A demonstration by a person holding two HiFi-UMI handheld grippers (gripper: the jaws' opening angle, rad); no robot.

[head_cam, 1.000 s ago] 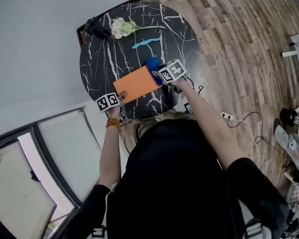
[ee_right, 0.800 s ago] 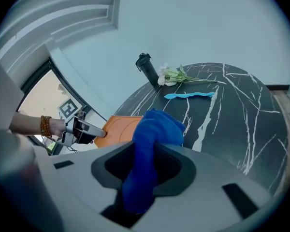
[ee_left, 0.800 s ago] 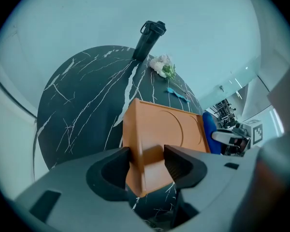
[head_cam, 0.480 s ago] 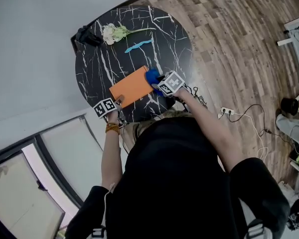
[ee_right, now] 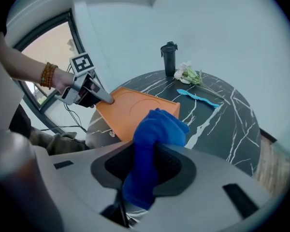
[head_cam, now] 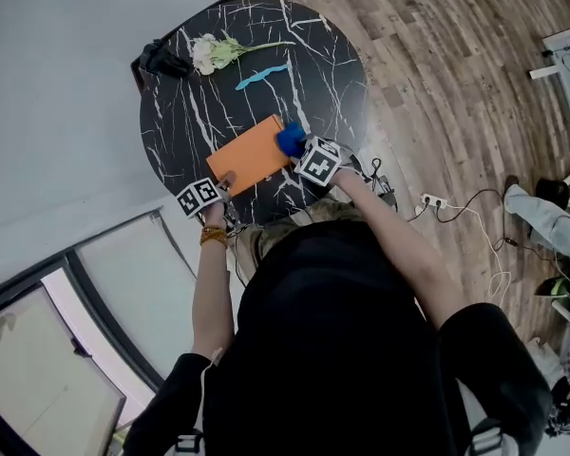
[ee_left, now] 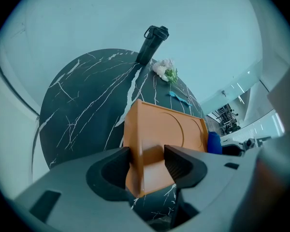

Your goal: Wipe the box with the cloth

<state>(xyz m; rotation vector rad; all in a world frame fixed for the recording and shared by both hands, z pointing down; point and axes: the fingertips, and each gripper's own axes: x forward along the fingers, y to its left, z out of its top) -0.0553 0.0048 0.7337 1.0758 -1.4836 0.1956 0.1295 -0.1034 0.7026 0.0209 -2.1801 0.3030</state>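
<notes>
A flat orange box (head_cam: 250, 153) lies on the round black marble table (head_cam: 190, 103). My left gripper (head_cam: 223, 186) clamps the box's near left corner (ee_left: 164, 129); its jaws have just been opening a little, with the corner still between the pads. My right gripper (head_cam: 299, 155) is shut on a bunched blue cloth (head_cam: 290, 140), which sticks out past the jaws (ee_right: 152, 144). The cloth sits at the box's right end (ee_right: 135, 108), touching its edge. My left gripper (ee_right: 104, 98) also shows in the right gripper view, at the box's far corner.
At the table's far side lie a black bottle (head_cam: 161, 58), a bunch of white flowers (head_cam: 214, 50) and a light blue strip (head_cam: 262, 76). Cables and a power strip (head_cam: 427, 200) lie on the wooden floor to the right. A wall and a window are on the left.
My right gripper has rolled and slid a short way along the box's right end with the cloth. The left gripper and the box have stayed put.
</notes>
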